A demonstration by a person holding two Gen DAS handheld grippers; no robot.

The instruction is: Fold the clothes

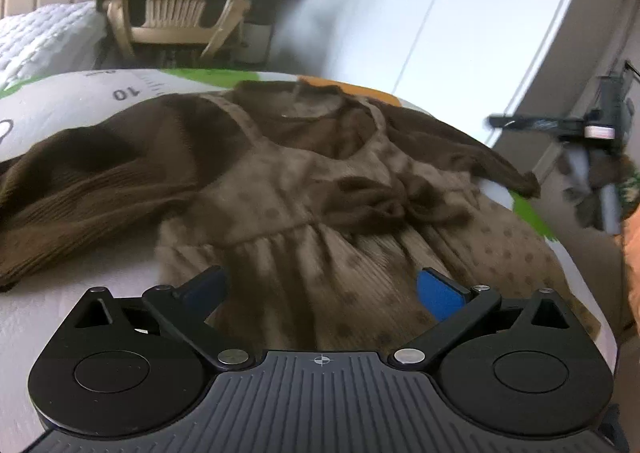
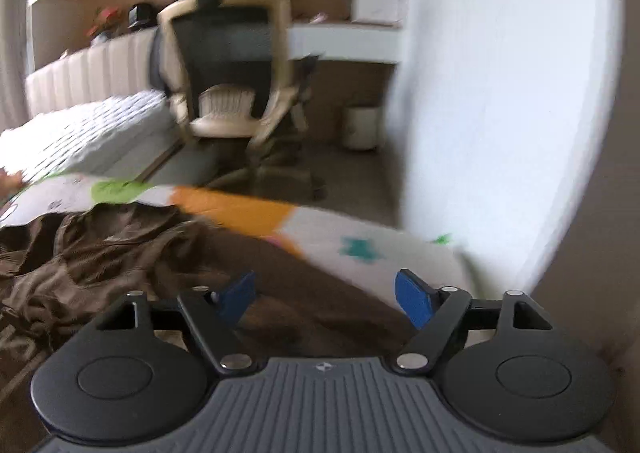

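Both grippers, left (image 1: 322, 295) and right (image 2: 326, 299), hover spread-jawed above the dress (image 1: 304, 193)

Premises: a home bedroom with a work corner. Evidence: bed with white quilted cover (image 2: 92, 129) and padded headboard (image 2: 80, 73), beige desk chair (image 2: 236, 93) at a desk (image 2: 344, 45), small white bin (image 2: 362, 127).

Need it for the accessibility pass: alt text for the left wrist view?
Open left gripper, nothing between its blue pads, above a brown dotted dress with dark sleeves spread on a patterned mat. Chair behind.
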